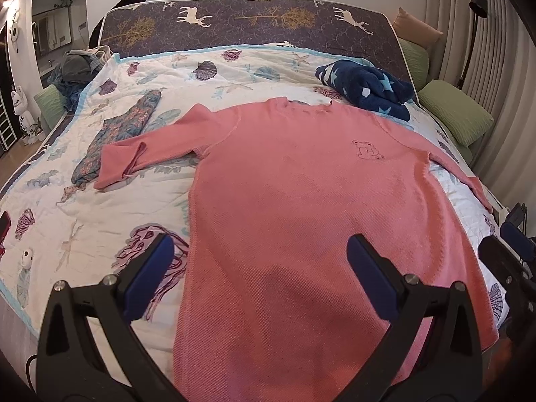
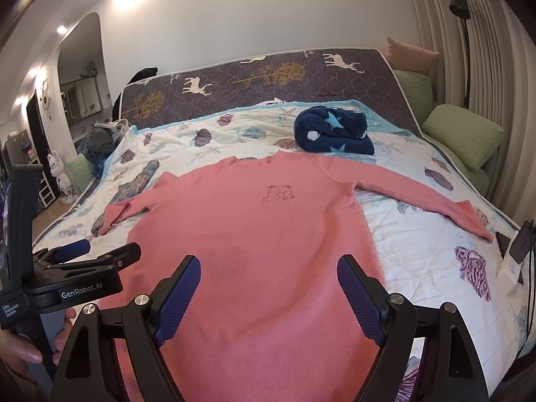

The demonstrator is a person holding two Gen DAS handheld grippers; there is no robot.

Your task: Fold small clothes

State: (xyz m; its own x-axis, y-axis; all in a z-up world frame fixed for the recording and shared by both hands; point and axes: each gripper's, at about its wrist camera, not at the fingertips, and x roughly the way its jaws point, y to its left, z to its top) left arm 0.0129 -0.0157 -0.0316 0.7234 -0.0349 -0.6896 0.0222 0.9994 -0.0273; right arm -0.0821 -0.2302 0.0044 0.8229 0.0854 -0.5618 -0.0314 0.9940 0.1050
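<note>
We see a bed point(image 1: 100, 201) covered by a white quilt with shells, and on it a pink long-sleeved top point(image 1: 301, 201) lies flat, front up, neck toward the patterned mattress point(image 1: 251, 20) propped at the far end. Its hem lies nearest us, both sleeves spread out sideways. Beyond the collar sits a rolled navy blanket with stars point(image 1: 365, 90); a floral garment point(image 1: 117, 134) lies beside one sleeve's cuff.

Our left gripper point(image 1: 259, 268) hangs over the lower part of the top with its jaws spread wide, nothing between the blue pads. Our right gripper point(image 2: 268, 288) is likewise released, wide apart above the cloth near the hem; we cannot tell whether either touches the fabric.

Only the right wrist view shows the whole far sleeve and a hand point(image 2: 20, 345) on the left gripper's handle. Only the left wrist view shows the quilt's near left edge.
</note>
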